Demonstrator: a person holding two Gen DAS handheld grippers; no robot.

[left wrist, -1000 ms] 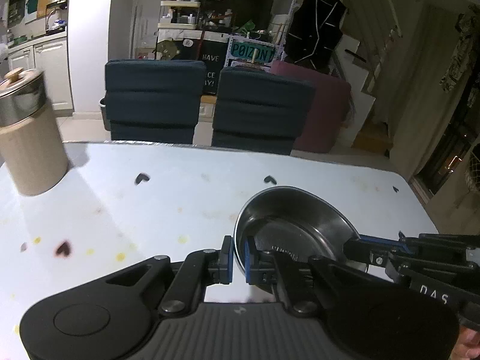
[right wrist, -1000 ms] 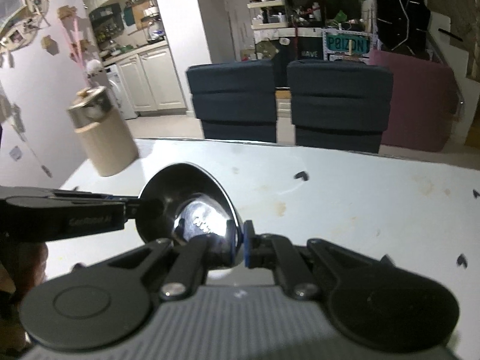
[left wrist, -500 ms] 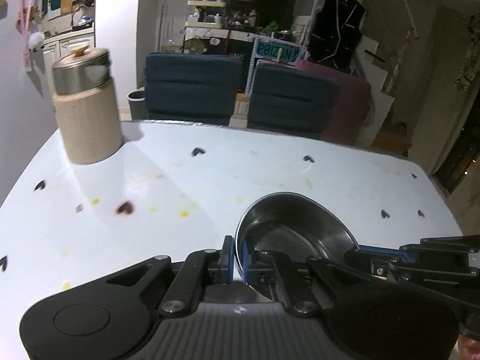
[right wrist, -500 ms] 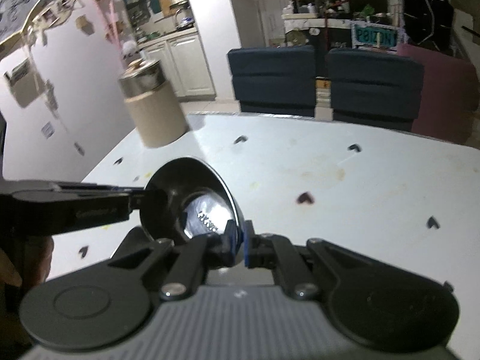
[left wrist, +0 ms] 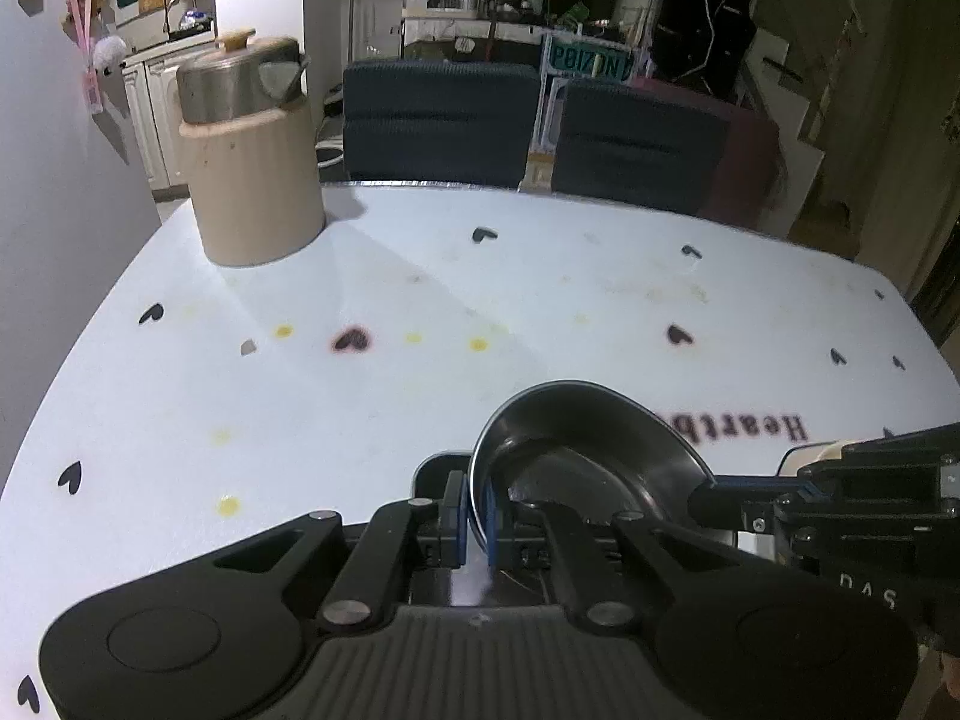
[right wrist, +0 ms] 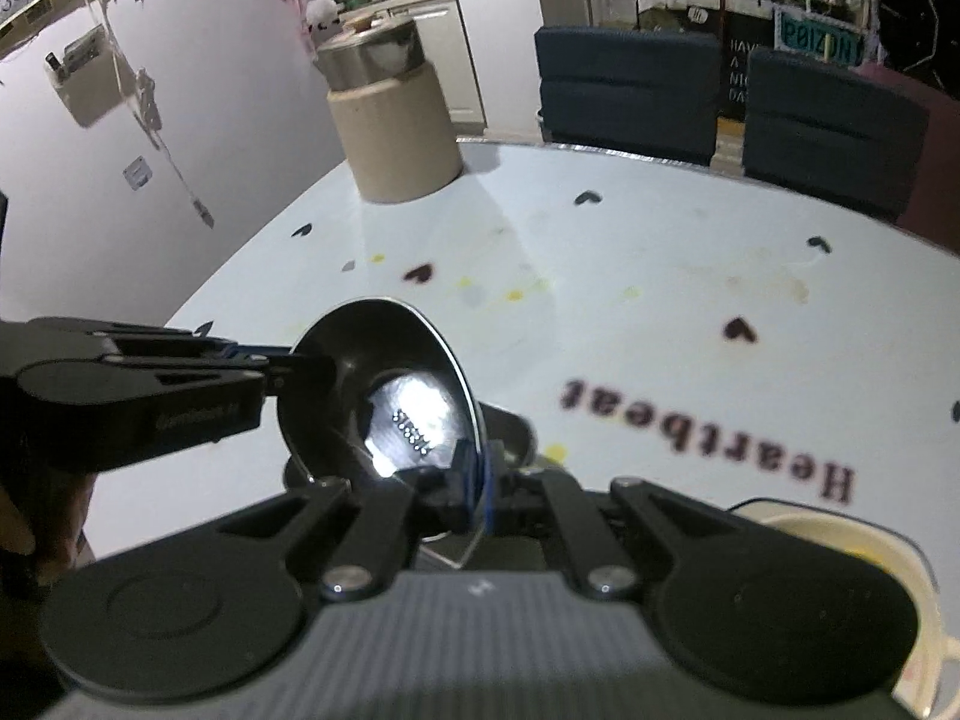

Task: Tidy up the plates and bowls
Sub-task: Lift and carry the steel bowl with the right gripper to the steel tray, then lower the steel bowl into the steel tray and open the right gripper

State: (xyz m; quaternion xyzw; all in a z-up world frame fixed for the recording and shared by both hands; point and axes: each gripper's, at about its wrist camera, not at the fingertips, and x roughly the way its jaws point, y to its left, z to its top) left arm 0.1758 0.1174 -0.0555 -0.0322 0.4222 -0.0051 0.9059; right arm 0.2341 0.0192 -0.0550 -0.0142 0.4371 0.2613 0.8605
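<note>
Steel bowl [left wrist: 585, 450] pinched by both grippers above the table [left wrist: 420, 300].
Left gripper [left wrist: 474, 516] clamps its 9 o'clock rim, right gripper [right wrist: 477, 480] its 3 o'clock; only the right view shows a cream dish [right wrist: 840, 540].

A shallow stainless-steel bowl [left wrist: 585, 450] is held up off the white table [left wrist: 420, 360], tilted, its rim pinched on two opposite sides. Its shiny inside bottom [right wrist: 414, 414] catches a bright glare and bears a small stamped mark.

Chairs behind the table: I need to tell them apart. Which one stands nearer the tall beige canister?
The left chair of the two dark blue ones; it stands next to the canister, while the other chair sits by the maroon seat.
</note>
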